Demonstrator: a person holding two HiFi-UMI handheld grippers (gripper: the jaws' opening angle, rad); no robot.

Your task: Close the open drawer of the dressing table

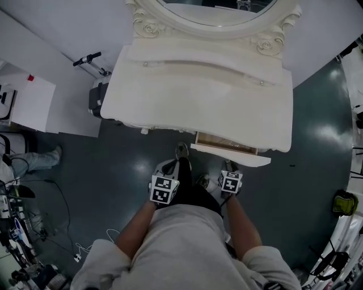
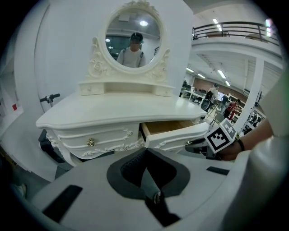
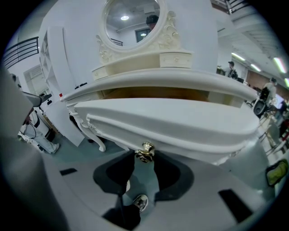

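The cream dressing table (image 1: 198, 96) carries an oval mirror (image 1: 215, 11), and its right drawer (image 1: 231, 154) stands pulled out, showing a wooden inside. In the right gripper view the drawer front (image 3: 171, 126) fills the middle, with its brass knob (image 3: 145, 152) between my right gripper's (image 3: 145, 159) fingertips, which are shut on it. My right gripper (image 1: 229, 166) sits at the drawer's front edge. My left gripper (image 1: 181, 153) hangs beside it, left of the drawer and short of the table. Its tips (image 2: 145, 151) meet with nothing between them. The open drawer (image 2: 178, 135) lies to its right.
The closed left drawer has its own brass knob (image 2: 90, 142). A scooter (image 1: 93, 62) and a white board (image 1: 34, 105) stand to the table's left. Cables and gear (image 1: 17, 226) lie on the dark floor at left, and a green bag (image 1: 344, 202) at right.
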